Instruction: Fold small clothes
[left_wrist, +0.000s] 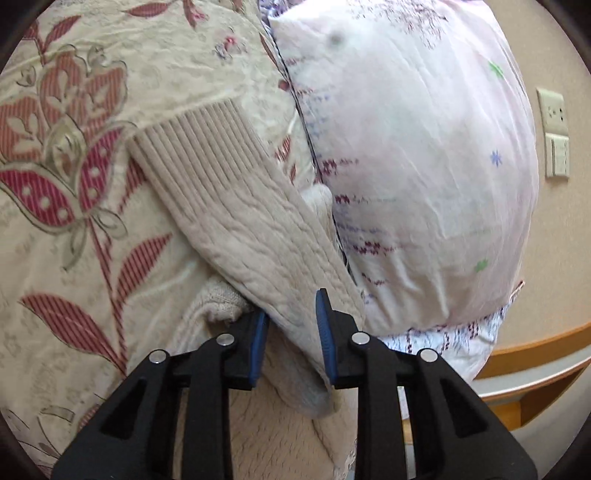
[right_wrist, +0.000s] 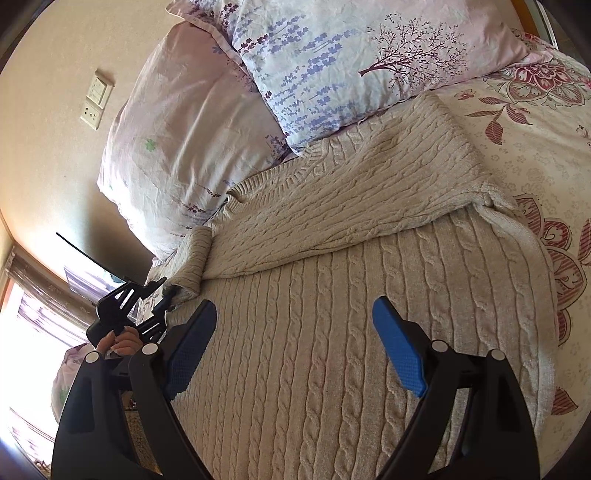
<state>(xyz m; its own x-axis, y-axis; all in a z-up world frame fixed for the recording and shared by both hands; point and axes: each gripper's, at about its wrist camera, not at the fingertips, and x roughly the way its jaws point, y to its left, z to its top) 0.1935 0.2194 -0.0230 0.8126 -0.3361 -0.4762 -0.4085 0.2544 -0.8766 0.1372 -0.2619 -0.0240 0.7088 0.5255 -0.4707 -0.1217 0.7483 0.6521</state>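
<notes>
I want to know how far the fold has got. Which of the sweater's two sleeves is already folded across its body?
The sleeve by the lavender-print pillow lies flat across the sweater. The other sleeve sits between the left hand-held gripper's fingers, off the body.

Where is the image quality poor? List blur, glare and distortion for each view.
Left wrist view: the bedspread's red flower is smeared by blur, the white pillow is washed out, and the fisheye bends the wooden edge. Right wrist view: the window is blown out at lower left, the sweater knit is sharp, and the wall outlet leans with distortion.
</notes>
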